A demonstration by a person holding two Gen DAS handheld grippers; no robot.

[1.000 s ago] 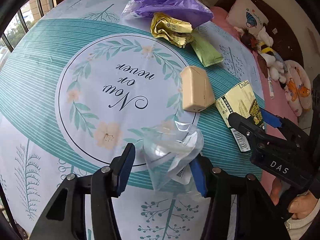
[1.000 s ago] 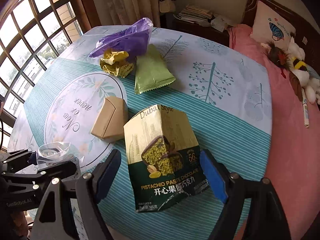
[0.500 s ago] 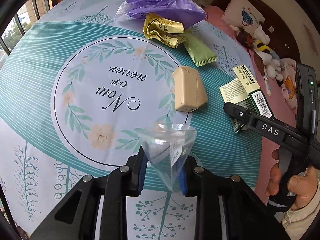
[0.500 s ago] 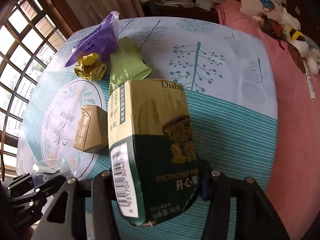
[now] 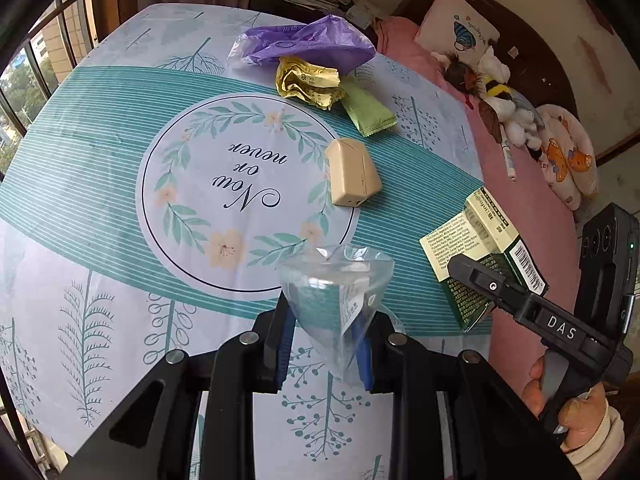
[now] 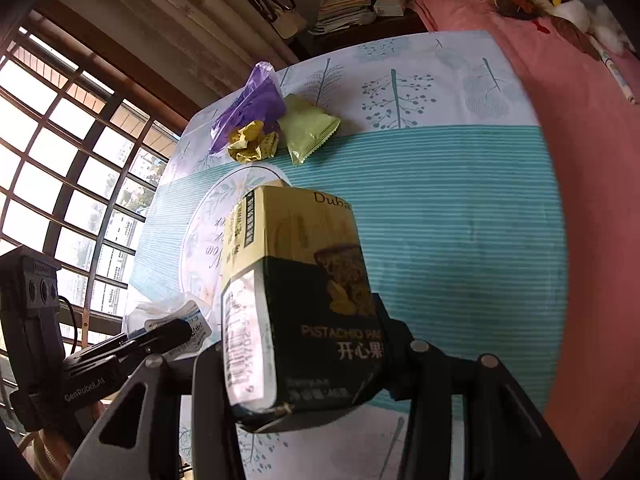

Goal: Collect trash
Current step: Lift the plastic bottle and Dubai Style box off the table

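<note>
My left gripper (image 5: 325,354) is shut on a crumpled clear plastic wrapper (image 5: 336,292) and holds it above the near part of the table. My right gripper (image 6: 304,384) is shut on a green and gold pistachio chocolate box (image 6: 304,304), lifted off the table; the box also shows in the left wrist view (image 5: 480,256). On the table lie a tan carton (image 5: 352,172), a green sachet (image 5: 368,110), a crumpled yellow wrapper (image 5: 308,84) and a purple plastic bag (image 5: 308,42).
The round table has a teal and white cloth (image 5: 100,152). A pink bed (image 5: 532,208) with soft toys (image 5: 504,100) and a pen (image 5: 506,156) stands right of it. A window grille (image 6: 60,152) is on the left.
Both grippers closed from open, the left on the clear wrapper, the right on the chocolate box. Both items have been lifted off the table.
</note>
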